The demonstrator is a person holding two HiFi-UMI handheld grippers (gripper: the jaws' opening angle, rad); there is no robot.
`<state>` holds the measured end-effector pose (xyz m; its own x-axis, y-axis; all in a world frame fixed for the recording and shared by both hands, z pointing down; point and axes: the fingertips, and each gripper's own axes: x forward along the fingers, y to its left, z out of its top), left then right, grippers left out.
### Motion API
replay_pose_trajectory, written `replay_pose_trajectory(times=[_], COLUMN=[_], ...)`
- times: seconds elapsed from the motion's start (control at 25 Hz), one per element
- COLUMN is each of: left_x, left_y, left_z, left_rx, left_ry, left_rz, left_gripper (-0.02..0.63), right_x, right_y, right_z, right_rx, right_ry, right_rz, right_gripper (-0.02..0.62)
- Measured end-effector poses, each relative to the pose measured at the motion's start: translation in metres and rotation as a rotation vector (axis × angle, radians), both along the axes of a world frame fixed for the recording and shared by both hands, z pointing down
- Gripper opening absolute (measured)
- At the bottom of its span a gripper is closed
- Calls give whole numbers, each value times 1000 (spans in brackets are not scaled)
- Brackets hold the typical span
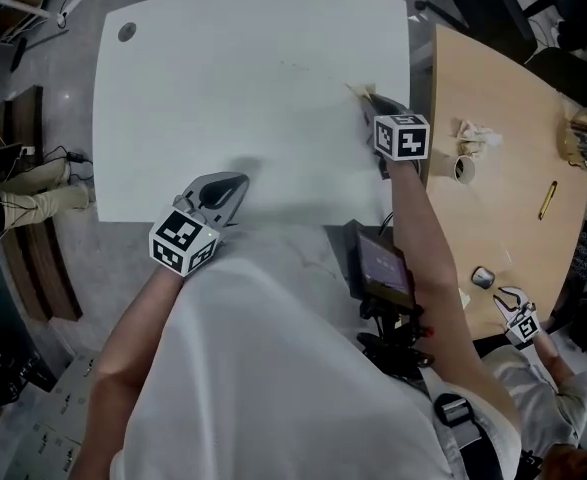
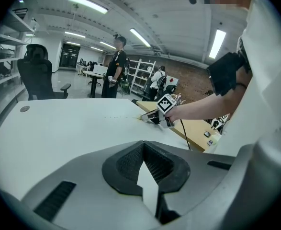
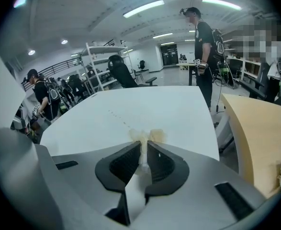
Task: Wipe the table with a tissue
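My right gripper (image 1: 371,103) is clamping the tissue (image 1: 361,92) between its jaws, and the crumpled end is lying on the white table (image 1: 223,88) near its right edge. My left gripper (image 1: 228,190) is pinching shut on nothing at the near edge. Ahead of the tissue, a faint line of specks (image 3: 116,116) is running across the tabletop. Just beside this table, a wooden table (image 1: 513,228) is carrying a crumpled wad (image 1: 476,133), a cup (image 1: 463,168) and a yellow pen (image 1: 548,199). Farther off, a black chair (image 1: 493,13) is standing.

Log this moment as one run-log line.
right gripper: shut on tissue | tissue: on white table, near right edge | left gripper: shut, empty, over near edge
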<state>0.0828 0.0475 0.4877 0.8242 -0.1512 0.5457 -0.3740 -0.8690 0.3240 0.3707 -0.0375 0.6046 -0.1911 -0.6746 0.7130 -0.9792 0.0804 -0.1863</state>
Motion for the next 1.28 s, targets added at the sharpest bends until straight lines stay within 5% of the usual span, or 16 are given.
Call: replay_pose_trajectory(times=[0.28, 0.48, 0.68, 0.92, 1.12, 1.28], left_x=[2, 6, 9, -2, -6, -4], left_y=[-4, -12, -16, -24, -30, -31], left_z=[3, 3, 2, 4, 4, 5], left_rx=[-5, -12, -20, -33, -37, -51], left_ry=[23, 40, 53, 45, 39, 49], left_rz=[8, 26, 35, 14, 7, 10], left_gripper=[5, 6, 6, 6, 6, 6], right_x=[-21, -46, -12, 28, 22, 1], right_y=[6, 15, 1, -21, -26, -25], right_z=[2, -7, -36, -29, -7, -1], right_rx=[-42, -64, 57, 47, -37, -63], right_ry=[23, -247, -413, -285, -82, -53], right_rz=[-31, -34, 161, 225, 125, 35], right_gripper=[51, 52, 52, 52, 52, 51])
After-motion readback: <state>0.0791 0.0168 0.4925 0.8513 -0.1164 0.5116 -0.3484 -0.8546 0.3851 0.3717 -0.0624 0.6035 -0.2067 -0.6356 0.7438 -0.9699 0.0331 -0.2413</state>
